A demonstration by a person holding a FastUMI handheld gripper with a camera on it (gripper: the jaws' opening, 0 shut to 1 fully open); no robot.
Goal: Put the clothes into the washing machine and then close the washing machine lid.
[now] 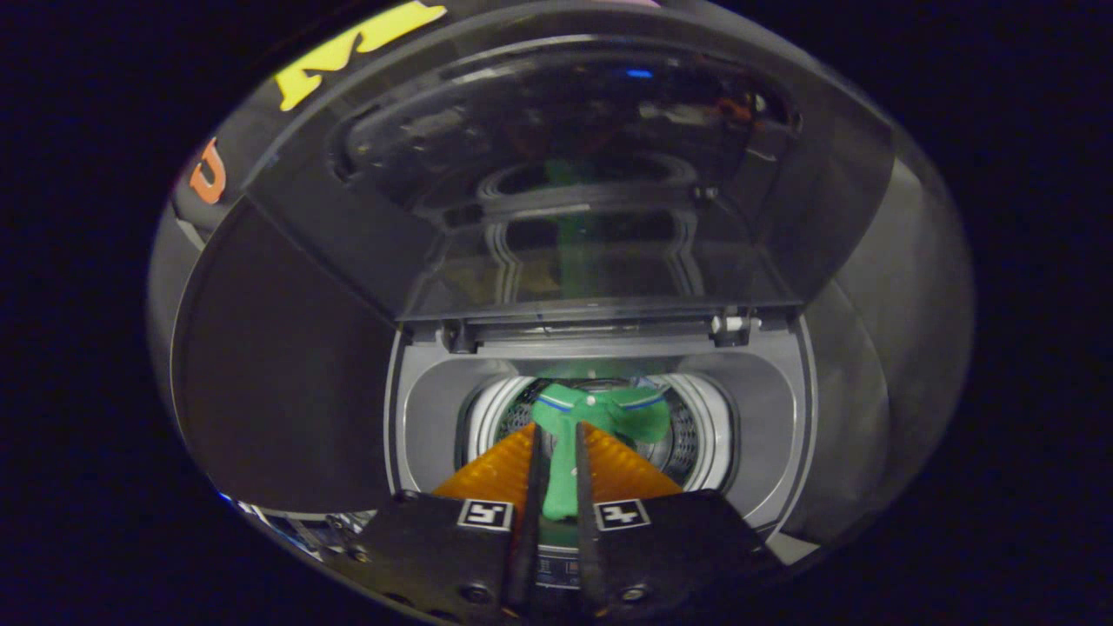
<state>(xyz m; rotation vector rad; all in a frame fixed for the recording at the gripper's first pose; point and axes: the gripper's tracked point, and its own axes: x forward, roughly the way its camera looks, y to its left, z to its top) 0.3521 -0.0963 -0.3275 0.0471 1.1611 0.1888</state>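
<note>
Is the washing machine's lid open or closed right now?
Open. The lid stands raised behind the drum opening, while the gripper holds a green garment pinched between its fingers above the drum.

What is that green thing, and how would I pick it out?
Start at the washing machine with its lid raised. Over its round drum, the tool is shut on a green garment pinched between its fingers. It is the only bright green cloth there.

Rides on the gripper point(557, 435), looking forward and down along its fingers, close above the washing machine point(600, 417) drum opening, raised lid point(574, 174) beyond.
</note>
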